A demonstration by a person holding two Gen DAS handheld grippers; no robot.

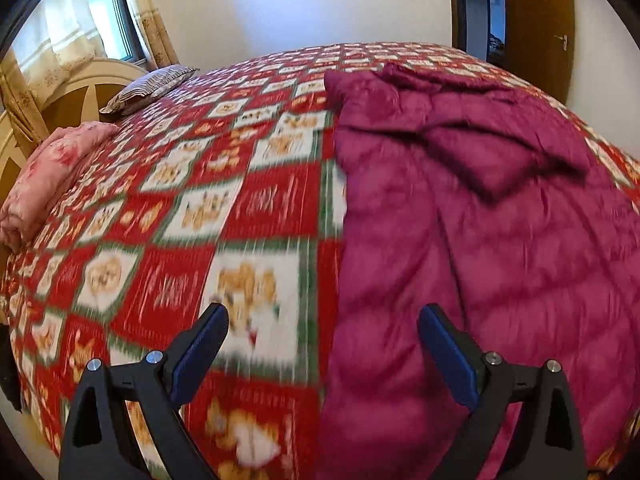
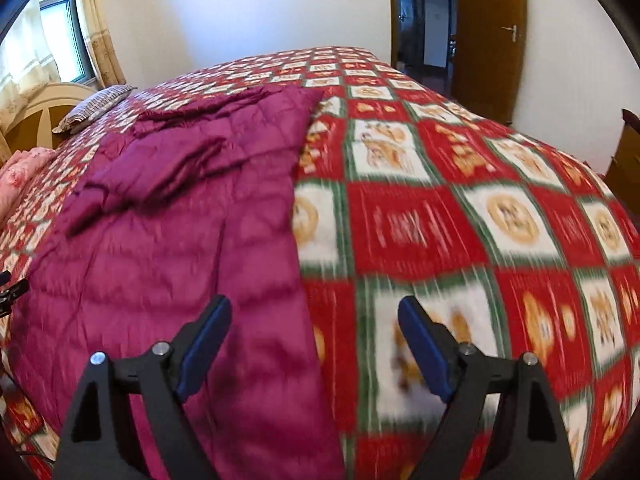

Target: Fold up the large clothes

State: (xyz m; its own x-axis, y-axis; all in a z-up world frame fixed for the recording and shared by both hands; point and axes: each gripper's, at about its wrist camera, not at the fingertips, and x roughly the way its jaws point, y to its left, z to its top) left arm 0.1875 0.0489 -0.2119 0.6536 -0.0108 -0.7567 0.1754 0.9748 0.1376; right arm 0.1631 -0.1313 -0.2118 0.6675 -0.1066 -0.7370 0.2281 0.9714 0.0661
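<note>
Magenta coat point(image 1: 480, 220) flat on bedspread point(image 1: 180, 200)

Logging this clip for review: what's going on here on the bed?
A person with two handheld grippers is folding a magenta quilted coat on a bed's red patterned bedspread. Both the left gripper and right gripper are open and hold nothing. The coat lies flat with a sleeve folded across it.

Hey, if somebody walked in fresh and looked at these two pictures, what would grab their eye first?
First, the big magenta quilted garment spread flat across the bed, one flap folded over its upper part. Next, the loud red, white and green checked bedspread beneath it, covering the whole bed. In the foreground, the left claw and right claw stand open with nothing between their fingers.
</note>
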